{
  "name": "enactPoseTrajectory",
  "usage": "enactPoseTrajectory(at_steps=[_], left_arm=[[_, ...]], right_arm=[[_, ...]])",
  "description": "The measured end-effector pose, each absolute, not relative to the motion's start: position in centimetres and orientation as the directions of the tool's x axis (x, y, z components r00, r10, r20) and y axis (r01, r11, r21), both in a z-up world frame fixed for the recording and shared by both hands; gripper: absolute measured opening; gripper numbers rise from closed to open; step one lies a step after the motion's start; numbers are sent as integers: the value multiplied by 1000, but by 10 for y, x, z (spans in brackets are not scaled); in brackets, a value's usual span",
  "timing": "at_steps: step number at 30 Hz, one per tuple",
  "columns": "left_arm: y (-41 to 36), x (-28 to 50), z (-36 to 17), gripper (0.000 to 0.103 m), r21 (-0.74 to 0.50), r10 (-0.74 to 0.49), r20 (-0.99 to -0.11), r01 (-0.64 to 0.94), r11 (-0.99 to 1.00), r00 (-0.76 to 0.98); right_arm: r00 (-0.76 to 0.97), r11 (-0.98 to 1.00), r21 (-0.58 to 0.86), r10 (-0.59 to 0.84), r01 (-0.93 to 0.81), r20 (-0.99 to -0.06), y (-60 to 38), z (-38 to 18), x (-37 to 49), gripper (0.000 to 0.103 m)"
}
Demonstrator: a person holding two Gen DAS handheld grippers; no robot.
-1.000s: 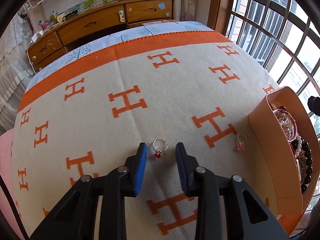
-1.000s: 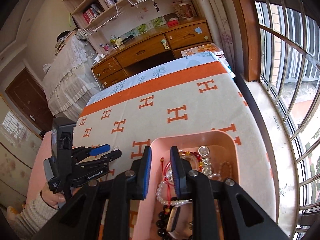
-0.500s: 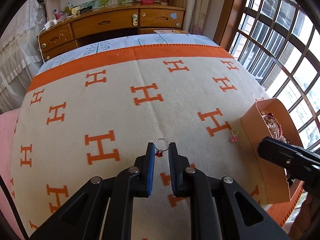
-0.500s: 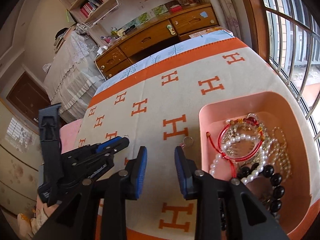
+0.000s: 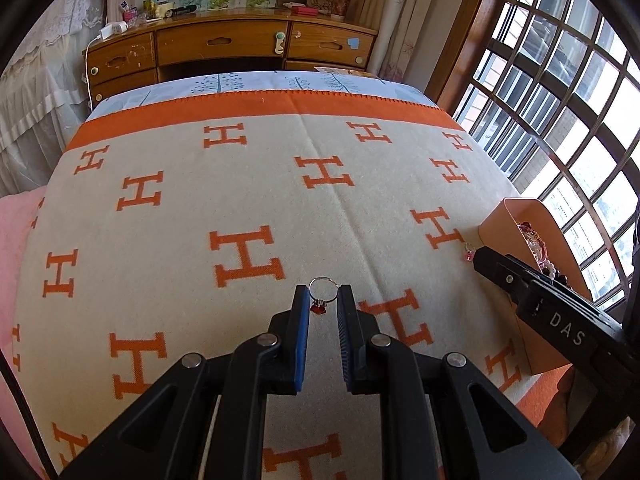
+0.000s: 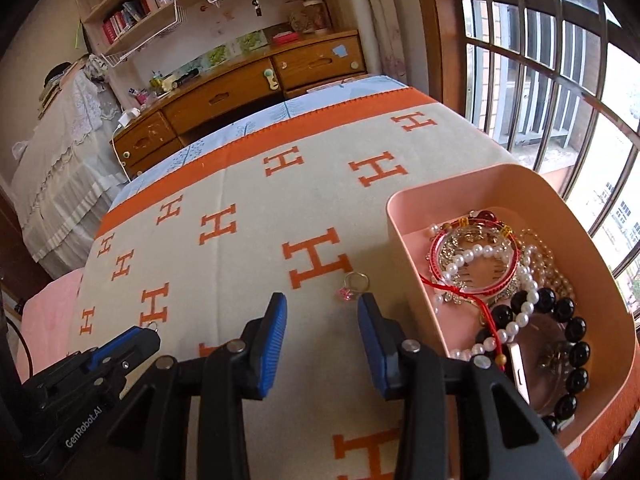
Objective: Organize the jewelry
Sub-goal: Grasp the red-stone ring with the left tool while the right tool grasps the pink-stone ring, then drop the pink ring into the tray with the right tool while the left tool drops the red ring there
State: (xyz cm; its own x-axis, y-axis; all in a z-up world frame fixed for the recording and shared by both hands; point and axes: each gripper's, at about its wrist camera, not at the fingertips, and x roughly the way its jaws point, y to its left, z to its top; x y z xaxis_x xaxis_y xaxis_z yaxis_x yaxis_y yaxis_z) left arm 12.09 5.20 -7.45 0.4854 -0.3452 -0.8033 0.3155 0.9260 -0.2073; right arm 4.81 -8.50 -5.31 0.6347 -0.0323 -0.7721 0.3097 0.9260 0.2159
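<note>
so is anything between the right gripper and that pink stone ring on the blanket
Nothing visible. The right gripper, its jaws opening, has only bare blanket between it and the pink stone ring, which lies just ahead beside the pink tray wall, which sits close on the ring's right.
</note>
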Motion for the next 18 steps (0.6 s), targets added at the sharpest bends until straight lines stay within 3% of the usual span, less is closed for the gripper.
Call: enactPoseTrajectory(at_steps=[17,18], left_arm=[[65,128,-84,12,-292,-443,-779,368,883,444],[65,129,-84,12,-297,-448,-778,370,880,442]], right_arm=[[522,833,31,-316,553,-792,-69,-78,76,38],[512,825,23,-328,565,-794,-72,-78,78,35]])
